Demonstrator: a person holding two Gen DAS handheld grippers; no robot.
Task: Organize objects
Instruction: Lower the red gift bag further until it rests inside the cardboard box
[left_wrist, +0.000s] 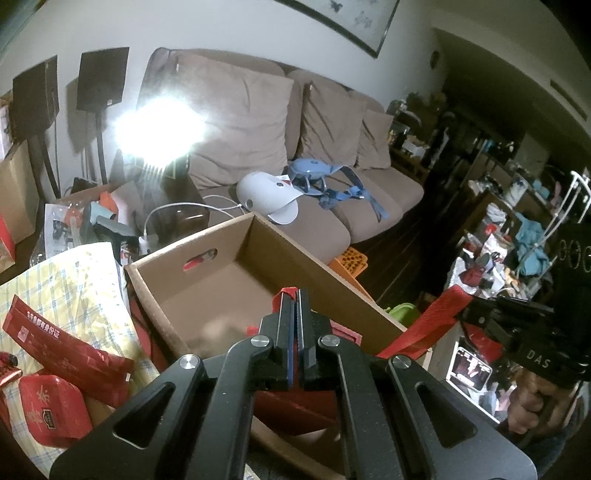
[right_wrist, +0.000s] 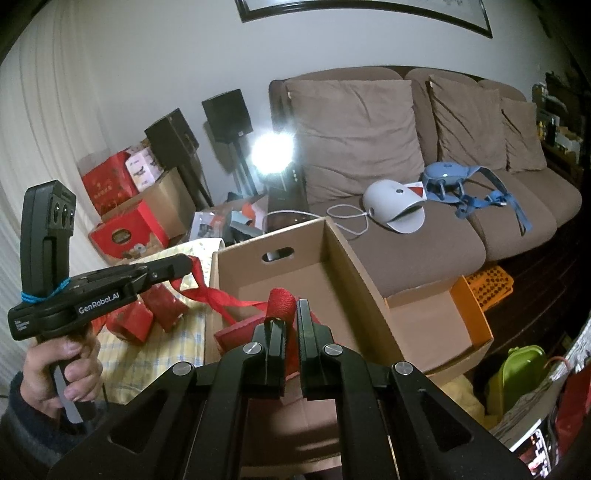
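Note:
A red gift bag (right_wrist: 236, 334) hangs by its red ribbon handles over the near end of an open cardboard box (right_wrist: 334, 243). In the left wrist view my left gripper (left_wrist: 294, 295) is shut on one ribbon handle (left_wrist: 286, 291), with the bag's red body (left_wrist: 295, 406) below the fingers and the box (left_wrist: 221, 280) ahead. My right gripper (right_wrist: 291, 306) is shut on the other handle (right_wrist: 280, 297). Each gripper also shows in the other's view: the right gripper (left_wrist: 461, 314) pulling a ribbon (left_wrist: 424, 326) taut, the left gripper (right_wrist: 190, 264) trailing a ribbon (right_wrist: 210, 295).
Red packets and a tin (left_wrist: 51, 410) lie on a yellow checked cloth (left_wrist: 74, 280) left of the box. Behind stand a brown sofa (right_wrist: 406, 243) with a white device (right_wrist: 391, 210) and blue harness (right_wrist: 461, 184). An orange crate (right_wrist: 487, 284) and green container (right_wrist: 517, 373) sit to the right.

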